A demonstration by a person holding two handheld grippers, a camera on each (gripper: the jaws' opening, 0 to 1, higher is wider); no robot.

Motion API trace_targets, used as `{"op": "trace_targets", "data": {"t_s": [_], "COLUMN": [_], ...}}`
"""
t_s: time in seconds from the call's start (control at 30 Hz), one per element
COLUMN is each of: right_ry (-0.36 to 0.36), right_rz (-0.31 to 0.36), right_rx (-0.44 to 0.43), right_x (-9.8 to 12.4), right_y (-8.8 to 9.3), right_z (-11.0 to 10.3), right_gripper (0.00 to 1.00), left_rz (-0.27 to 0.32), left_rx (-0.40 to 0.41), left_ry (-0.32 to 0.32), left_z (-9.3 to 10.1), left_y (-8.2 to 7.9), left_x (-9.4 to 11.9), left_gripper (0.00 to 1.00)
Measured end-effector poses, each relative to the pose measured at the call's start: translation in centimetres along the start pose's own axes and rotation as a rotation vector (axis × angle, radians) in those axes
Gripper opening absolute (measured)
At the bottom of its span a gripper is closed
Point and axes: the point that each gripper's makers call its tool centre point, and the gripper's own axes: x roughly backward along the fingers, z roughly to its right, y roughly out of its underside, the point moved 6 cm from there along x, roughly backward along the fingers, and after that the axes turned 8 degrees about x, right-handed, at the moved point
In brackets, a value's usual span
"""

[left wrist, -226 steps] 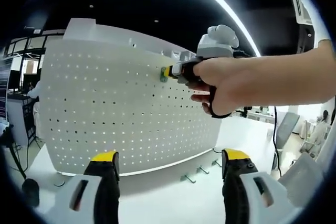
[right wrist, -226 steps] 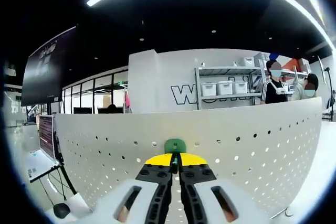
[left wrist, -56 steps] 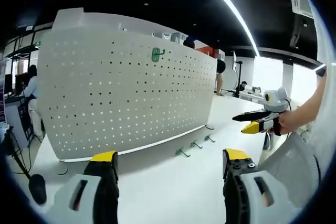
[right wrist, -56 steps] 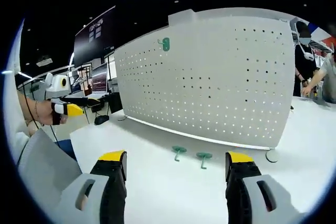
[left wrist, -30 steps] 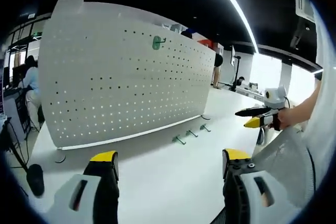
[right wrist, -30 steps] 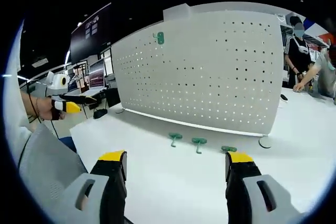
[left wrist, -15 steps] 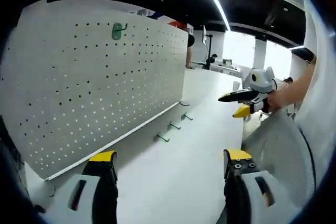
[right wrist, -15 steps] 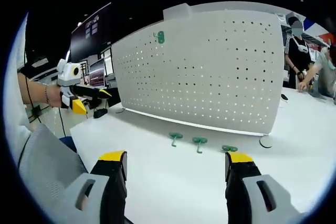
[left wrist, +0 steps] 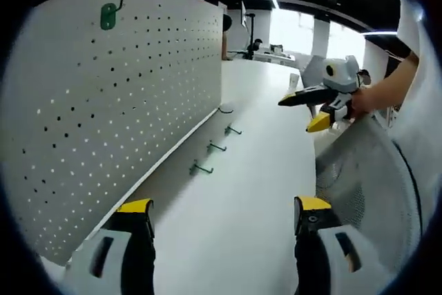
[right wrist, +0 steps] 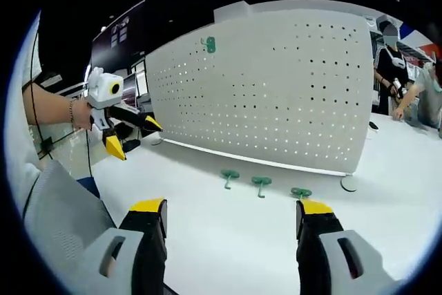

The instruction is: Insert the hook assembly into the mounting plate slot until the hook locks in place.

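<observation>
Since half a second ago, my left gripper [left wrist: 219,229] has swung toward the right, so the white perforated mounting plate [left wrist: 103,108] now runs along the 9 o'clock side of the left gripper view. The plate itself did not move. My right gripper [right wrist: 231,233] kept nearly the same look at the board.

One green plastic hook assembly [left wrist: 109,14] already sits in a slot near the top edge of the plate, at about 11 o'clock in the left gripper view and at 12 o'clock in the right gripper view [right wrist: 210,45]. I judge that this insertion is done, though I cannot tell from here if it is truly locked.

Three more green hooks [right wrist: 261,183] lie in a row on the white tabletop [right wrist: 228,253], near the foot of the plate. They are at about 12 o'clock from my right gripper and well apart from it. If more hooks are wanted, these are left to do.

Both grippers have their jaws spread wide and hold nothing. Each one also shows in the other's view, the right at 2 o'clock [left wrist: 314,112], the left at 9 o'clock [right wrist: 135,136].
</observation>
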Motion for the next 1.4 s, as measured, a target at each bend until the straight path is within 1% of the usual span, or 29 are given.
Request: {"op": "trace_targets", "data": {"t_s": [0.13, 0.3, 0.4, 0.53, 0.73, 0.93, 1.07, 1.2, 1.23, 1.4], "right_ry": [-0.003, -0.005, -0.003, -0.001, 0.001, -0.005, -0.006, -0.003, -0.003, -0.002], "right_rz": [-0.004, -0.014, -0.018, -0.026, -0.035, -0.044, -0.046, -0.046, -0.047, -0.05], "right_rx": [0.012, 0.026, 0.026, 0.029, 0.028, 0.036, 0.037, 0.031, 0.03, 0.028], "right_x": [-0.1, -0.2, -0.2, -0.2, -0.3, -0.4, -0.4, -0.4, -0.4, -0.5], "right_y": [0.1, 0.1, 0.2, 0.3, 0.5, 0.6, 0.6, 0.7, 0.7, 0.7], "right_z": [-0.1, -0.2, -0.2, -0.2, -0.1, -0.3, -0.4, -0.3, -0.3, -0.3], "right_gripper": [0.74, 0.74, 0.74, 0.74, 0.74, 0.74, 0.74, 0.74, 0.74, 0.74], "left_rz": [-0.033, -0.076, -0.098, -0.142, -0.182, -0.222, -0.24, -0.252, -0.266, -0.296], "left_rx": [-0.022, -0.041, -0.049, -0.066, -0.104, -0.144, -0.171, -0.179, -0.19, -0.229], "left_ry": [0.009, 0.027, 0.034, 0.045, 0.06, 0.085, 0.1, 0.108, 0.111, 0.13], "left_z": [-0.5, -0.9, -1.2, -1.6, -2.1, -2.5, -2.9, -3.4, -3.6, -3.9], "left_y": [-0.2, 0.1, 0.1, 0.1, 0.0, -0.3, -0.8, -1.2, -1.2, -1.6], "left_x": [-0.8, -1.7, -2.2, -2.9, -3.9, -5.2, -6.1, -6.8, -7.1, -8.2], "left_gripper": [0.85, 0.85, 0.85, 0.85, 0.85, 0.85, 0.85, 0.85, 0.85, 0.85]}}
